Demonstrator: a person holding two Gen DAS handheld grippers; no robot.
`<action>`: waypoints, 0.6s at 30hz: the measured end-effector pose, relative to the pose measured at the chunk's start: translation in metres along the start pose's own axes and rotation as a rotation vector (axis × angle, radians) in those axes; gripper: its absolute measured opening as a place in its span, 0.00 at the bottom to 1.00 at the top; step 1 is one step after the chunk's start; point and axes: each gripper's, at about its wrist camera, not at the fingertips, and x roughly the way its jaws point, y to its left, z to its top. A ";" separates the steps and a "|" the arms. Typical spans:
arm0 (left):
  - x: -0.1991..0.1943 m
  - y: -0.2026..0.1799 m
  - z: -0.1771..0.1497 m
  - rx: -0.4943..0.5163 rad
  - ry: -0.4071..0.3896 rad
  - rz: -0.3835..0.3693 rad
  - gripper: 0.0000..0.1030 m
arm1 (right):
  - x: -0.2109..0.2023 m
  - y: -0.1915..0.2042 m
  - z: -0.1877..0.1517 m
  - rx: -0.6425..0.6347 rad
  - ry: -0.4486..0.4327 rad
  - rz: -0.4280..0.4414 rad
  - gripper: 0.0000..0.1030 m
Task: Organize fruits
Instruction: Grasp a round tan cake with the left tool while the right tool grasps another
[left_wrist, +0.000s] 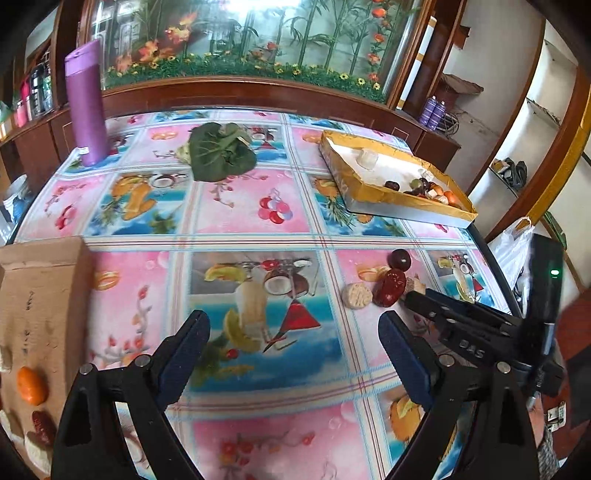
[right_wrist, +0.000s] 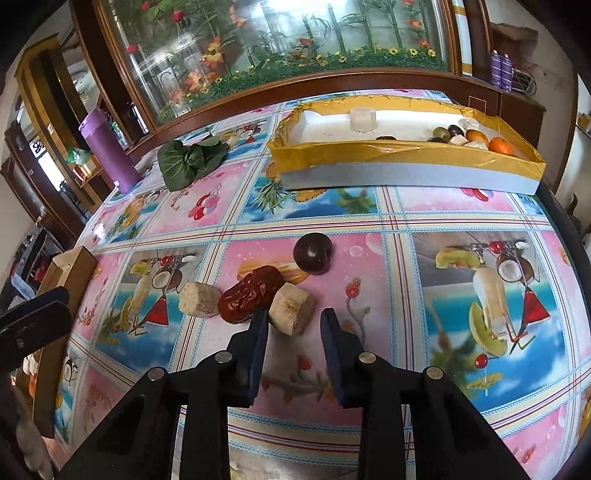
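Since loose fruit sits mid-worktop, my right tool (right_wrist: 293, 319) hangs apart just short of the tan chunk (right_wrist: 291, 309) beside the red date (right_wrist: 250, 294); left tool (left_wrist: 293, 328) wide apart, empty, out of the way.

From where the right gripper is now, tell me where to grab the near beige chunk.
Grip the beige chunk across its side walls, coming straight on from the near side, where the right gripper is open. It is a short cylinder tipped with its flat end toward the camera. The date sits close left, so keep that finger tight.
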 end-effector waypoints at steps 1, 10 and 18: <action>0.005 -0.003 0.001 0.008 0.002 0.003 0.89 | -0.004 -0.004 0.000 0.014 -0.009 -0.005 0.30; 0.064 -0.038 -0.004 0.141 0.074 -0.030 0.66 | -0.020 -0.031 0.004 0.079 -0.054 -0.106 0.30; 0.077 -0.059 -0.003 0.254 0.040 0.019 0.33 | -0.010 -0.032 0.010 0.103 -0.049 -0.021 0.35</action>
